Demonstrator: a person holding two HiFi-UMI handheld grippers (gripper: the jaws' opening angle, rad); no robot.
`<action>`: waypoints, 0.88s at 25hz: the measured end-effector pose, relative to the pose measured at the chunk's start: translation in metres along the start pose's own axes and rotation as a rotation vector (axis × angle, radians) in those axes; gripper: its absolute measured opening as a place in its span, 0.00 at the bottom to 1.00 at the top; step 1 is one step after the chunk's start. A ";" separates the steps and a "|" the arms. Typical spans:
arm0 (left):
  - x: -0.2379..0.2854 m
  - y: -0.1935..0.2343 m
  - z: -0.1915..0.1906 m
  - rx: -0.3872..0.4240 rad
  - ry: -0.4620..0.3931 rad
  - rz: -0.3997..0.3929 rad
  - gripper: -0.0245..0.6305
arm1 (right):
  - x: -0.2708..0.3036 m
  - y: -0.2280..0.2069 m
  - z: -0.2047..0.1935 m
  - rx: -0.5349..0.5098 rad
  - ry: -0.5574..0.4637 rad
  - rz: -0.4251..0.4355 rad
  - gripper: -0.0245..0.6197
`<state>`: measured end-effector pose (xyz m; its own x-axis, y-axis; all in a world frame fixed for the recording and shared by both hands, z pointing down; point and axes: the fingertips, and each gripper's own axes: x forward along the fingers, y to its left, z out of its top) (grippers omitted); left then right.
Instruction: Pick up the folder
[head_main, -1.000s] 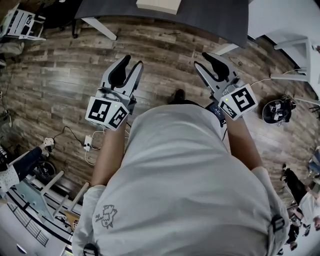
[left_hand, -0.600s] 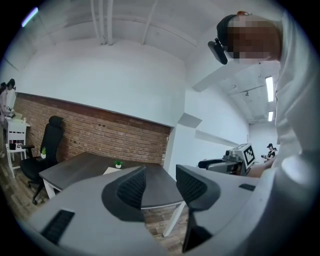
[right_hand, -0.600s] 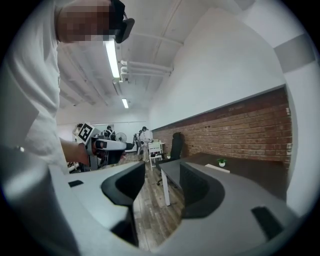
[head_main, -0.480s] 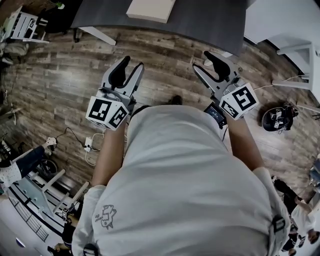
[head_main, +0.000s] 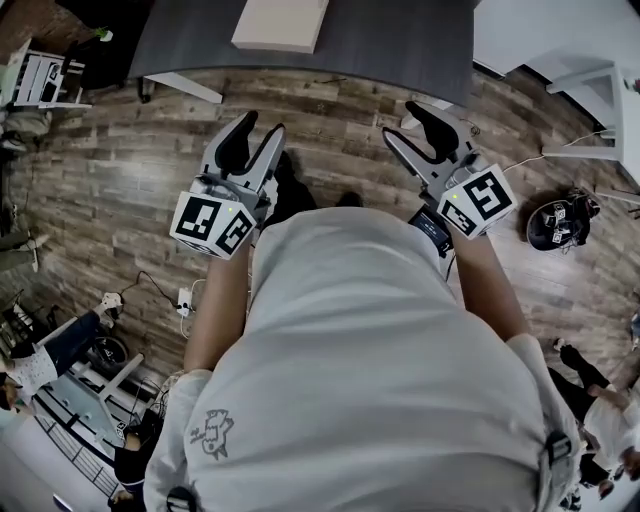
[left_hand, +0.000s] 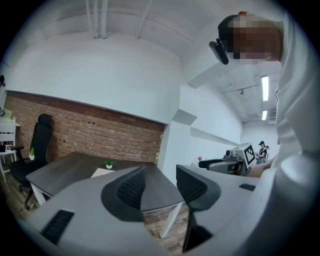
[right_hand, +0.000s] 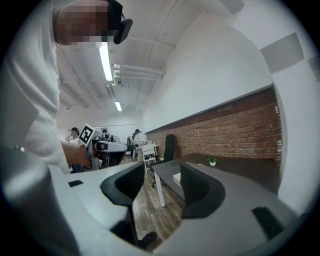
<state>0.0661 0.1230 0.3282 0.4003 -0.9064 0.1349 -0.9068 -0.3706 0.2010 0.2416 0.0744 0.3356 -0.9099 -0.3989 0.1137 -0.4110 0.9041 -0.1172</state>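
The folder (head_main: 280, 25) is a pale flat slab lying on a dark grey table (head_main: 400, 40) at the top of the head view. It also shows small and far off as the pale folder (left_hand: 101, 172) beside a little plant, and as a pale folder (right_hand: 177, 178) between the right jaws' line of sight. My left gripper (head_main: 262, 125) and right gripper (head_main: 404, 122) hover over the wooden floor, short of the table. The left gripper (left_hand: 160, 172) and right gripper (right_hand: 162, 172) have both just been opening, and both stand open with nothing between the pads.
A small potted plant (left_hand: 108, 164) stands on the table and a black office chair (left_hand: 35, 145) is at its left end. A white rack (head_main: 45, 75), white furniture legs (head_main: 590, 80), a dark round device (head_main: 558, 222) and floor cables (head_main: 183, 297) surround me. People stand further off.
The table and folder have slid further into the head view, down and to the left, as I step closer. Both grippers keep their places in the picture.
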 end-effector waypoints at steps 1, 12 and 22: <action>0.005 0.001 0.000 0.000 0.001 -0.011 0.33 | 0.000 -0.002 -0.001 0.001 0.000 -0.011 0.40; 0.054 0.038 0.001 -0.006 0.029 -0.131 0.34 | 0.032 -0.031 0.002 0.007 0.010 -0.127 0.40; 0.088 0.126 0.022 -0.006 0.033 -0.192 0.37 | 0.114 -0.065 0.012 0.014 0.051 -0.205 0.40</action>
<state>-0.0158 -0.0081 0.3437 0.5701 -0.8120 0.1249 -0.8125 -0.5348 0.2318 0.1640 -0.0315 0.3443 -0.8031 -0.5658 0.1867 -0.5884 0.8024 -0.0997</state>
